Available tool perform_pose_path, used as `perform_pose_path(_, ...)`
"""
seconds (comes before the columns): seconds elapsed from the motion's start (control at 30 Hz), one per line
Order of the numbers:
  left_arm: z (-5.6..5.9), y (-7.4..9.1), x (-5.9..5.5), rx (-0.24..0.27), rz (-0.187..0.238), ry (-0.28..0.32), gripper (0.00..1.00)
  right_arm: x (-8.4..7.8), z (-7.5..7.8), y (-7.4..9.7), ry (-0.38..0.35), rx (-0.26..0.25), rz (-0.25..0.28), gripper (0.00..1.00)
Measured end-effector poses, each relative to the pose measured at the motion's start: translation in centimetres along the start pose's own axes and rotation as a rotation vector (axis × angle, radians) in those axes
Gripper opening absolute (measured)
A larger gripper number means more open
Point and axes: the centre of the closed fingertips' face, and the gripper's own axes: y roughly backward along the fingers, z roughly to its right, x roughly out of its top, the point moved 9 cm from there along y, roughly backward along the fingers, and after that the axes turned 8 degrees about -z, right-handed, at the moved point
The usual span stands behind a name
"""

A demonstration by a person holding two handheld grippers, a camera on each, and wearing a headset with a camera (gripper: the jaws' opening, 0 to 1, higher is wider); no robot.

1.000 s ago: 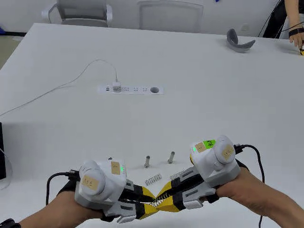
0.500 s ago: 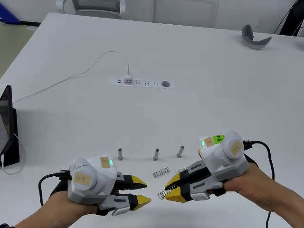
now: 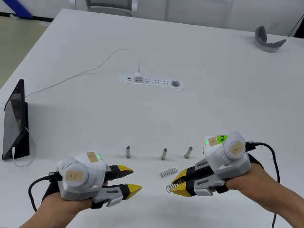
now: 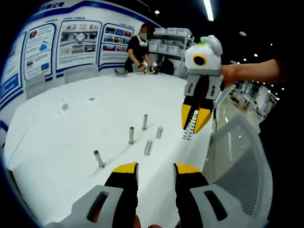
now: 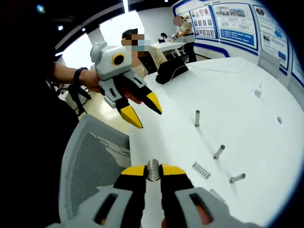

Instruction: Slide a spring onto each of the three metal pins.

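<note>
The right gripper (image 3: 176, 186) was seen at the lower right of the head view. Its fingers were clenched on the end of one spring (image 5: 152, 170), which appeared to be lifted off the bench (image 3: 228, 95). The left gripper (image 3: 129, 179), at the lower left, was shown with fingers released and nothing between them.

The three metal pins (image 3: 163, 154) were set in a row low in the middle of the head view, just above the two grippers, and all three were bare. A second spring (image 3: 167, 172) was found lying on the bench just below the middle pin. A third spring (image 5: 216, 194) was seen at the lower right of the right gripper view, near the closest pin.

No pin was yet fitted, so the task was judged barely begun. One spring was in hand and all three slidings were left.
</note>
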Motion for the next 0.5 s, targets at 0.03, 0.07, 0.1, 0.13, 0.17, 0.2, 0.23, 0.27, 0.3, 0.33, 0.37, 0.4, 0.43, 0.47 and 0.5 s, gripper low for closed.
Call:
perform_pose_path(0.03, -0.1, 0.0, -0.2, 0.006, -0.004, 0.005, 0.32, 0.1, 0.2, -0.1, 0.003, -0.003, -0.005, 0.13)
perform_pose_path(0.07, -0.3, 0.1, -0.4, 0.018, -0.008, 0.007, 0.33, 0.2, 0.4, -0.2, 0.007, -0.009, -0.010, 0.13)
perform_pose_path(0.1, -0.4, 0.2, -0.6, 0.029, -0.014, 0.009, 0.34, 0.3, 0.5, -0.3, 0.007, -0.013, -0.012, 0.13)
perform_pose_path(0.13, -0.7, 0.2, -0.8, 0.042, -0.020, 0.013, 0.35, 0.4, 0.7, -0.4, 0.007, -0.018, -0.017, 0.13)
perform_pose_path(0.17, -0.8, 0.3, -0.9, 0.049, -0.021, 0.018, 0.36, 0.5, 0.9, -0.5, 0.008, -0.021, -0.020, 0.13)
perform_pose_path(0.2, -1.0, 0.3, -1.0, 0.057, -0.021, 0.024, 0.37, 0.6, 1.0, -0.6, 0.008, -0.023, -0.022, 0.13)
perform_pose_path(0.23, -1.2, 0.4, -1.2, 0.069, -0.021, 0.035, 0.37, 0.8, 1.2, -0.7, 0.009, -0.024, -0.025, 0.13)
perform_pose_path(0.27, -1.5, 0.5, -1.3, 0.078, -0.020, 0.041, 0.38, 1.0, 1.3, -0.8, 0.010, -0.027, -0.028, 0.13)
perform_pose_path(0.3, -1.6, 0.6, -1.3, 0.087, -0.019, 0.046, 0.39, 1.2, 1.5, -0.8, 0.012, -0.030, -0.031, 0.13)
perform_pose_path(0.33, -1.9, 0.7, -1.4, 0.096, -0.019, 0.051, 0.40, 1.4, 1.7, -1.0, 0.016, -0.032, -0.036, 0.13)
perform_pose_path(0.37, -2.0, 0.7, -1.5, 0.106, -0.022, 0.053, 0.41, 1.6, 1.9, -1.1, 0.018, -0.034, -0.039, 0.13)
perform_pose_path(0.4, -2.2, 0.8, -1.5, 0.118, -0.026, 0.055, 0.42, 1.9, 2.1, -1.2, 0.021, -0.037, -0.046, 0.13)
perform_pose_path(0.43, -2.3, 0.8, -1.6, 0.123, -0.026, 0.057, 0.43, 2.1, 2.3, -1.4, 0.025, -0.039, -0.050, 0.13)
perform_pose_path(0.47, -2.6, 0.9, -1.8, 0.131, -0.026, 0.063, 0.44, 2.4, 2.5, -1.5, 0.031, -0.041, -0.057, 0.13)
perform_pose_path(0.5, -2.7, 1.0, -1.8, 0.137, -0.025, 0.067, 0.45, 2.6, 2.7, -1.6, 0.032, -0.045, -0.061, 0.13)
